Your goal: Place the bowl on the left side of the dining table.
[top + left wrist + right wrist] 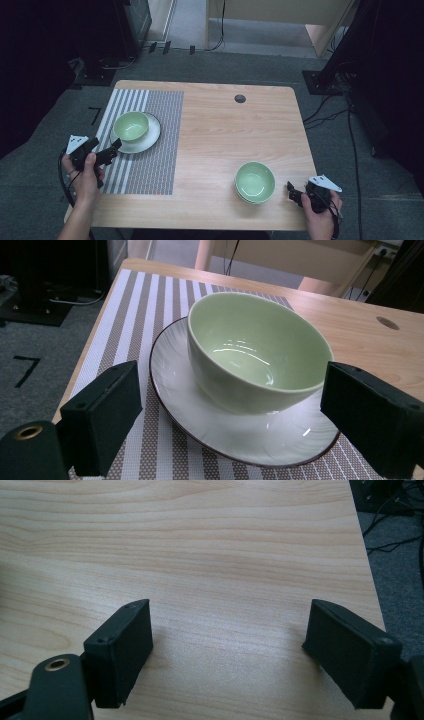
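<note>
Left gripper (112, 150) hovers at the near edge of the white plate (149, 140), its fingers (107, 412) spread wide and gripping nothing. Straight ahead of them sits the green bowl on the plate (255, 347), upright, on the striped placemat (150, 165) at the left side of the worktop (225, 125). In the left gripper view the bowl sits squarely between the two fingers and a little beyond them, so the line of approach looks good: forward and slightly down, I'd say, and they would straddle its near wall.

On the other side, the right gripper (295, 194) waits near the front right corner, fingers (122, 645) also apart, bare wood between them. The second green bowl (255, 181) stands just to its left, near but not touching. Each hand has its own bowl closest.
</note>
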`<move>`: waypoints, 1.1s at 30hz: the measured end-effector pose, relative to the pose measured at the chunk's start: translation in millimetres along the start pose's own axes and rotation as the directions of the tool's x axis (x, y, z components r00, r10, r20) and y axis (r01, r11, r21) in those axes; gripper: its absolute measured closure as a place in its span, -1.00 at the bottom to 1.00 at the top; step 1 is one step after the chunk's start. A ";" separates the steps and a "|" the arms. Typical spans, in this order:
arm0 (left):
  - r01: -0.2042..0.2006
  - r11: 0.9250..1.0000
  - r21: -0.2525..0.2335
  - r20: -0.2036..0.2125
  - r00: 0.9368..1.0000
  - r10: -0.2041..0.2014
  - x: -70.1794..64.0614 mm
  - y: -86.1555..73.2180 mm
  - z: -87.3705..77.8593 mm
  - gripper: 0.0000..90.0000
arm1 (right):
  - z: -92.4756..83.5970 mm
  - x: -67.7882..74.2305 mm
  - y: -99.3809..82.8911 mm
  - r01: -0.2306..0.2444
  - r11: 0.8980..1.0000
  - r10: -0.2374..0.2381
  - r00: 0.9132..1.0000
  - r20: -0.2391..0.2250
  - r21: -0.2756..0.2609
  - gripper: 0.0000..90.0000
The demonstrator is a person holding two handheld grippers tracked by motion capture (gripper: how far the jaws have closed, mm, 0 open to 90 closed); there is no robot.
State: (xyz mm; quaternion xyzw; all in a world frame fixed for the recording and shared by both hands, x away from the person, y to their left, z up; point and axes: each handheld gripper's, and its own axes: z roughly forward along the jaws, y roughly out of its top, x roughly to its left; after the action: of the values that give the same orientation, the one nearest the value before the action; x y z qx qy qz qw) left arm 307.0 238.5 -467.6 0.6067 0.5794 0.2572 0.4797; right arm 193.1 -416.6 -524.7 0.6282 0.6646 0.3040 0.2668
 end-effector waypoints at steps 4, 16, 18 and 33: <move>-0.013 1.000 -0.002 -0.001 1.000 0.013 -1.4 -4.0 -4.3 -0.81 | 0.0 0.0 0.0 0.000 1.000 0.000 1.000 0.000 0.000 -0.58; -0.012 1.000 0.008 0.010 1.000 0.012 0.5 -16.4 -12.8 -0.81 | 0.0 0.1 0.0 -0.001 1.000 0.001 1.000 0.000 0.000 -0.58; -0.019 1.000 0.012 0.010 1.000 0.019 -0.3 -19.1 -13.3 -0.81 | 0.0 0.0 0.0 0.000 1.000 0.000 1.000 0.000 0.000 -0.58; -0.053 0.998 0.039 -0.006 0.999 0.054 6.3 -36.3 -24.5 -0.81 | 0.0 0.0 0.0 0.000 1.000 0.000 1.000 0.000 0.000 -0.58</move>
State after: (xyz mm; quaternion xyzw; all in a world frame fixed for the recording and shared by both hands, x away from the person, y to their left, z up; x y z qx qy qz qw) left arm 270.4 246.7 -491.1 0.6302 0.5695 0.2609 0.4588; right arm 193.1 -416.6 -524.7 0.6283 0.6645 0.3040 0.2668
